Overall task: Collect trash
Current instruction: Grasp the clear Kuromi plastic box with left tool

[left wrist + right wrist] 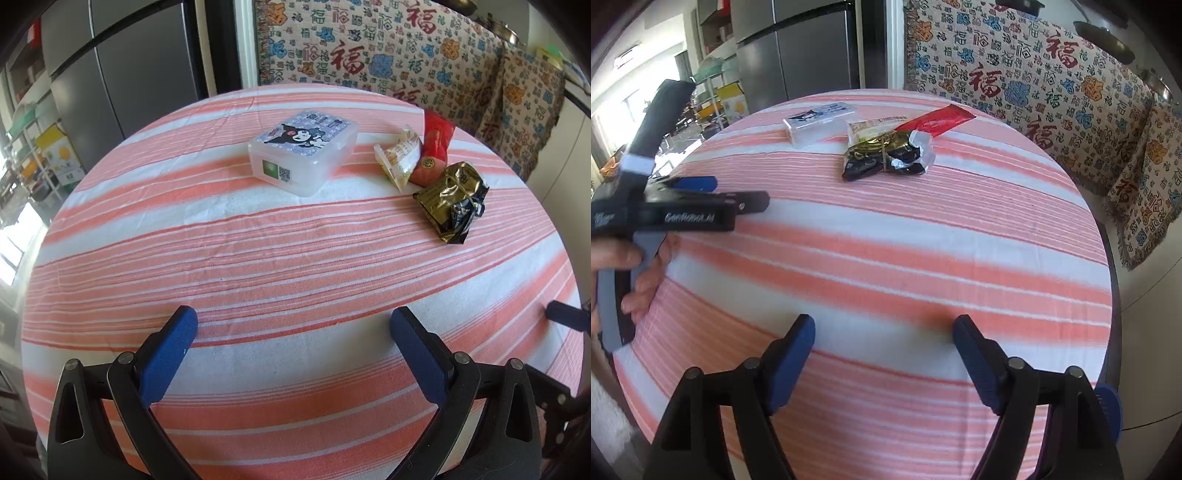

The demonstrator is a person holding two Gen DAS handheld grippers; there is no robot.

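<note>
Three wrappers lie together on the striped tablecloth (295, 258): a black-and-gold one (452, 201) (886, 157), a red one (434, 147) (938, 120) and a pale yellow one (399, 157) (875, 125). To their left stands a translucent lidded box (303, 151) (820, 122) with a cartoon sticker. My left gripper (293, 325) is open over the near cloth, nothing between its blue pads. My right gripper (882, 328) is open too, empty, well short of the wrappers. A hand holds the left gripper (698, 192) at the left of the right wrist view.
A sofa under a patterned throw (406, 55) (1052, 85) runs behind and to the right of the round table. A grey fridge (122, 74) and shelves stand at the back left. The table edge (1108, 258) curves close on the right.
</note>
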